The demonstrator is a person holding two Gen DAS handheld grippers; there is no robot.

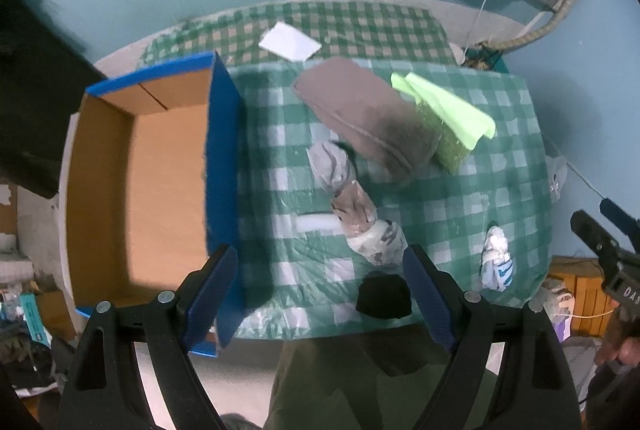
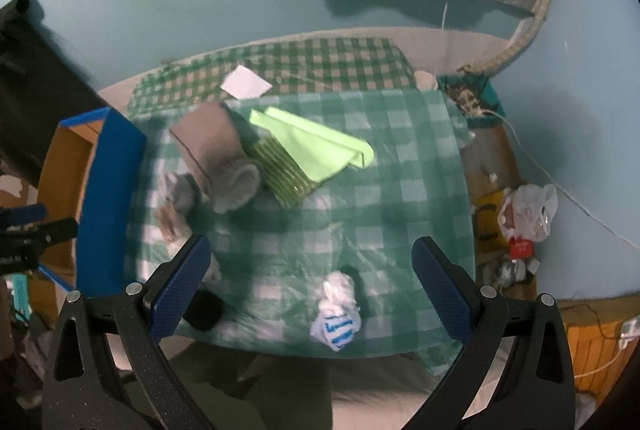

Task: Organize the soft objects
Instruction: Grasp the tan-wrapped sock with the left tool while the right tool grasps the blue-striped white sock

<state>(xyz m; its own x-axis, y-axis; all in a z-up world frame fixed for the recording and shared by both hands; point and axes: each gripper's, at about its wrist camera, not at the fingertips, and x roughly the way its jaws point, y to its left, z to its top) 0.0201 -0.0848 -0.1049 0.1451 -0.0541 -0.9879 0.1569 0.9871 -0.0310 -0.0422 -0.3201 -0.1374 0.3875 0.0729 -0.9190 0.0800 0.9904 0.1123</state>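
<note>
Both claws — the left gripper (image 1: 320, 290) and the right gripper (image 2: 312, 290) — are being held apart and empty while the white-and-blue sock bundle (image 2: 336, 314), lying near the checkered cloth's (image 2: 400, 158) front edge, is probably best being approached squarely — then carried to the empty cardboard box (image 1: 160, 170).

My bench cloth (image 2: 360, 170) is green-and-white check. The box (image 1: 222, 150) is blue outside, brown inside. I see a grey towel (image 2: 216, 150), lime cloth (image 2: 316, 146), black sock (image 1: 384, 296), and blue-striped white sock (image 2: 336, 326).
</note>
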